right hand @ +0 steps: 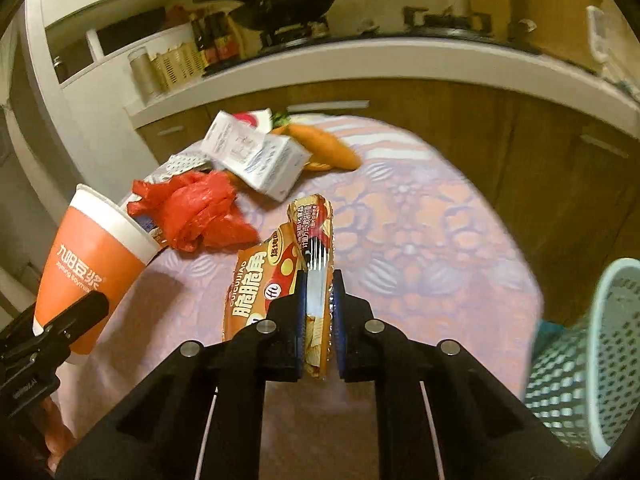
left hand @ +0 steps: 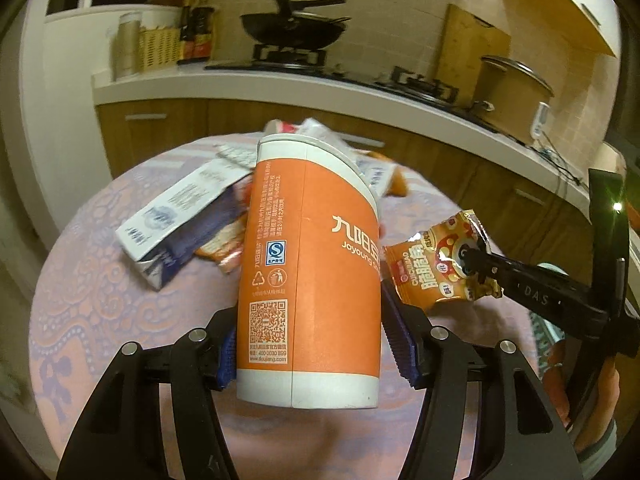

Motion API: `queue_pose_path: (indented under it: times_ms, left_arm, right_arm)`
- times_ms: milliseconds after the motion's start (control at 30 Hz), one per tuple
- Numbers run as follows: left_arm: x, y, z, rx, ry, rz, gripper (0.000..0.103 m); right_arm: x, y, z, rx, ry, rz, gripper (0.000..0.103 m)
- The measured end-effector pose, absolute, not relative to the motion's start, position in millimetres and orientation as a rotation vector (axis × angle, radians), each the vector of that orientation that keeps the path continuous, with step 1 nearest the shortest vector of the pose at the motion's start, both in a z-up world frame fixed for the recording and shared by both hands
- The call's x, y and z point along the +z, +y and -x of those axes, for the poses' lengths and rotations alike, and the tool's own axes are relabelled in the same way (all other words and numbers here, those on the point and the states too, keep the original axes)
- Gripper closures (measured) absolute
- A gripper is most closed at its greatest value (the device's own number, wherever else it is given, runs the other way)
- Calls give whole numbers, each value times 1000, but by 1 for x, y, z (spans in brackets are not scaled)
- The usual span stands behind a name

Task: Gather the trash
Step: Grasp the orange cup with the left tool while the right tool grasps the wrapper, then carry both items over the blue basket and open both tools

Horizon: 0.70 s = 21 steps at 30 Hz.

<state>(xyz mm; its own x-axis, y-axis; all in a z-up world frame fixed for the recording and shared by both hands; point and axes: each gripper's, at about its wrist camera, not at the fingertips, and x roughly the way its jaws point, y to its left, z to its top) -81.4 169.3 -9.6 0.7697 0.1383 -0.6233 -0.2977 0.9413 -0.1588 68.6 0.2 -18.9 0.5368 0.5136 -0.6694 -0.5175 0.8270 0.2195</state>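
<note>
We list: one orange paper cup [left hand: 316, 264], clamped between the blue pads of our left gripper [left hand: 312, 344] and raised clear of the patterned tablecloth [left hand: 100, 300]. One snack packet [right hand: 280, 276] (orange, foil edges), pinched flat in our right gripper [right hand: 320, 320], its jaws pressed tight together. Left on the table: a crumpled red plastic bag [right hand: 196, 210], a white carton [right hand: 256, 156], a carrot [right hand: 324, 148]. A teal mesh basket [right hand: 592, 364] stands at right.
</note>
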Motion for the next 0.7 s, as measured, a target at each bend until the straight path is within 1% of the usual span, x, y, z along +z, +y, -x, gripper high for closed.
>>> queue_pose_path:
  times_ms: [400,533,700]
  left_arm:
    - [17,76,40,70,606,182,45]
    - [21,36,19,-15,605,162,45]
    - [22,-20,-11,-135,625,144,45]
  right_arm:
    - [30,-103,-46,394,605,9,94]
    - [36,-145,-42,281,563,11,94]
    - [31,-206,-44,154,564,-35,94]
